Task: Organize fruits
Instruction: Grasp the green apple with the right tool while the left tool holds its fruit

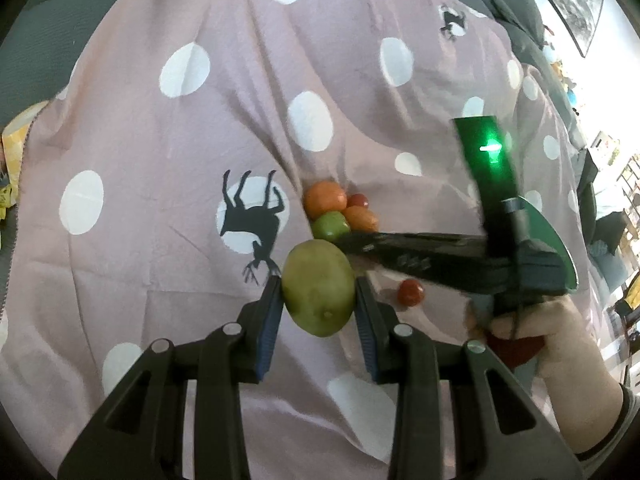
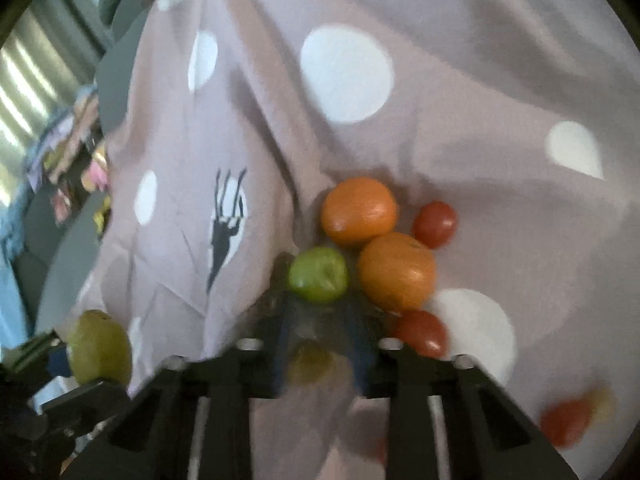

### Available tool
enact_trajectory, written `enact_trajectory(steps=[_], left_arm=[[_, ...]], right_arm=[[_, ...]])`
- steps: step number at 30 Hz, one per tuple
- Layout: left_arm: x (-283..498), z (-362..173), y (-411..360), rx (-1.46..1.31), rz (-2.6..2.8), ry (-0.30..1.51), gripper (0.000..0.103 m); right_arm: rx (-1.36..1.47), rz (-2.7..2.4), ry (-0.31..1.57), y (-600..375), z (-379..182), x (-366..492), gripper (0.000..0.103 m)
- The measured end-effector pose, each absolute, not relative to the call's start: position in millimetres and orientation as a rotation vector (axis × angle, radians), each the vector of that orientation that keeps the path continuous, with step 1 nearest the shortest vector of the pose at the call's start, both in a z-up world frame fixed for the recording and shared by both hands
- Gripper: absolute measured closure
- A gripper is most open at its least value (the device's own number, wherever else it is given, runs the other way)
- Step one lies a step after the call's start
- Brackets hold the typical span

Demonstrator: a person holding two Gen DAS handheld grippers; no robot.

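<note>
- Left claw (image 1: 319, 300) closed on a yellow-green pear (image 1: 319, 287), blue pads pressed against both flanks; pear's underside cut off from sight by its own bulk.
- Seen again in the right wrist view at 8 o'clock: same pear (image 2: 100, 348), its holder mostly lost in dark blur.
- Right claw (image 2: 320, 320) drawn in narrow, tips blurred; cannot tell whether the pads touch the small green fruit (image 2: 319, 275) sitting right at the tips, or merely rest just before it.
- From the left wrist view, right claw (image 1: 352, 242) reaching in from 3 o'clock, tips at the green fruit (image 1: 330, 226) and covering its lower edge; hand (image 1: 552, 344) gripping the handle, sleeve cut off by the frame edge.
- Fruit cluster on the pink spotted cloth (image 2: 500, 80): two oranges (image 2: 359, 210) (image 2: 396, 270) touching, at 12 and 2 o'clock from the green fruit.
- Red tomato (image 2: 434, 224) at 3 o'clock of the far orange; another tomato (image 2: 422, 332) half hidden behind the right claw's finger.
- Smeared red shape (image 2: 566, 420) at 4 o'clock of the frame, too blurred to name.
- Surface beneath the cloth hidden entirely.
</note>
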State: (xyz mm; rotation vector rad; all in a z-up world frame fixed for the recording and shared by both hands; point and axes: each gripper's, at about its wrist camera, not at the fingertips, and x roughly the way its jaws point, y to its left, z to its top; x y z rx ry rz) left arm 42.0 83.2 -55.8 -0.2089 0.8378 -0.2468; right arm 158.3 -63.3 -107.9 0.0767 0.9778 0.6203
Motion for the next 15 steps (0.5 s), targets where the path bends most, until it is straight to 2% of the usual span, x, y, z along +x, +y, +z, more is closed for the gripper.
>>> enact_trajectory(steps=[3,10,14,15], left_arm=[[36,-51,76,-0.195,-0.248,0.842,0.068],[28,-51,73,-0.213,-0.239,0.848,0.068],[31,-53,73,-0.213,-0.231,0.853,0.068],[32,-54,73,-0.209,-0.233,0.853,0.068]], right_arm=[[0.089,0.622,0.943,-84,-95,142,0.093],[0.116,0.558,1.005,-121,-110,125,0.091],[0.094,0.546,1.008,-123,-107,127,0.065],[0.088,0.542,1.003,-123,-106,128,0.064]])
